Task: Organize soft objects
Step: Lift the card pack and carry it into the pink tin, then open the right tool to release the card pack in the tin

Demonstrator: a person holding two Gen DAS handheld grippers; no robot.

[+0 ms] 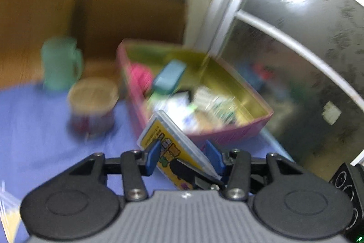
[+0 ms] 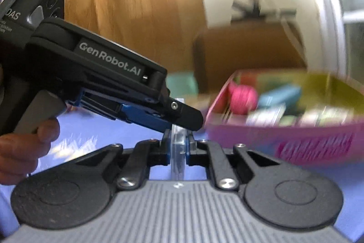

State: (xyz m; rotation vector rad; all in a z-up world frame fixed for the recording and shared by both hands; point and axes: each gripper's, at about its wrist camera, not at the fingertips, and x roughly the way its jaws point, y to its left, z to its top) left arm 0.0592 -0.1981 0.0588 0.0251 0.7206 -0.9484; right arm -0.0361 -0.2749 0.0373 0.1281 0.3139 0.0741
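A yellow flat packet in clear wrap sits between the blue pads of my left gripper, just before a pink box. The box has a yellow-green inside and holds a pink ball, a teal block and several packets. In the right wrist view my right gripper is shut on the clear edge of the same packet. The left gripper's body reaches in from the left, its tip over the packet. The pink box lies to the right.
A teal jug and a round tub with a tan lid stand left of the box on the blue cloth. A brown chair stands behind. A glass door with white frames is at the right.
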